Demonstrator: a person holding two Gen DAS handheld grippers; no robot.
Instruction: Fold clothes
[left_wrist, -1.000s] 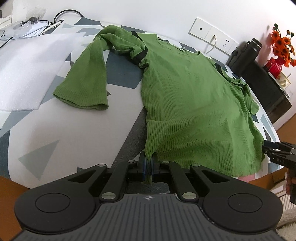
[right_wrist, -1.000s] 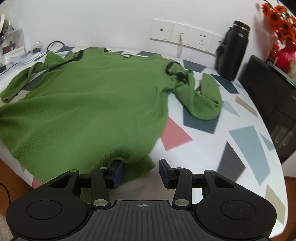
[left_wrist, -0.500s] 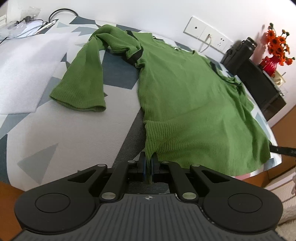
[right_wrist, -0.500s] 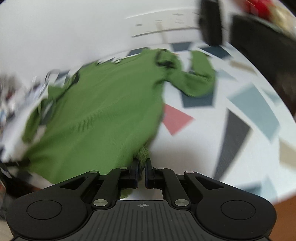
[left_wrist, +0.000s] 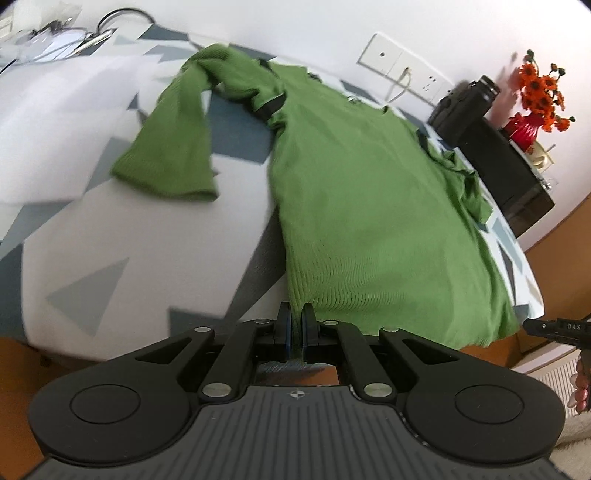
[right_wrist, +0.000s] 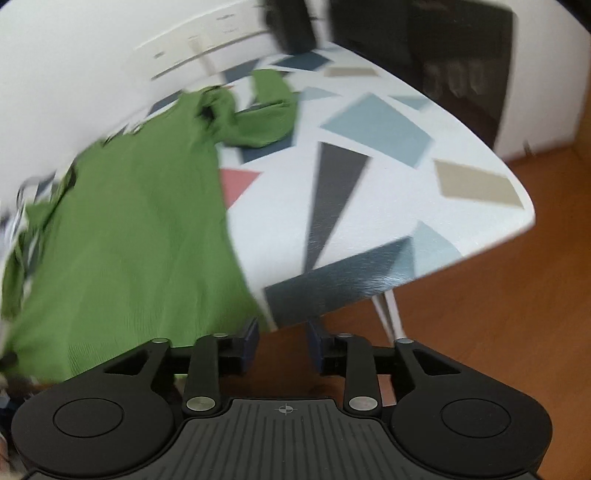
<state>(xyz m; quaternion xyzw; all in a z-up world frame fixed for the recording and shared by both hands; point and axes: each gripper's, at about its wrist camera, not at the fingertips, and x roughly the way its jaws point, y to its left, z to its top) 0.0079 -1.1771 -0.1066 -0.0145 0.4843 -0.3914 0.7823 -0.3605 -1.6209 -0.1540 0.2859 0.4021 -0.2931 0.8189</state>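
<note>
hem of the green sweater (left_wrist: 369, 206) is pinched at its near left corner between the closed pads of the left gripper (left_wrist: 295, 330), presumably so that the garment is kept anchored and taut at the table (right_wrist: 369, 236) edge before a fold is begun. the right gripper (right_wrist: 282, 341) is held just off the near right corner of the hem; its jaws are opening, and nothing is seen between them, only the floor (right_wrist: 498, 295) and the table's edge beyond. that view is smeared, so it cannot be told for certain whether the cloth is brushed by the left-hand pad. further off, the sweater is laid flat and face up across the patterned table, its body smoothed out. one sleeve (left_wrist: 173, 147) is bent back beside the body, and the other sleeve (right_wrist: 266, 110) is crumpled near the far shoulder. no fold is yet made. at the back, wall sockets (left_wrist: 402, 70), a dark bottle (left_wrist: 461, 107) and orange flowers (left_wrist: 539, 88) are kept well apart from the work.
</note>
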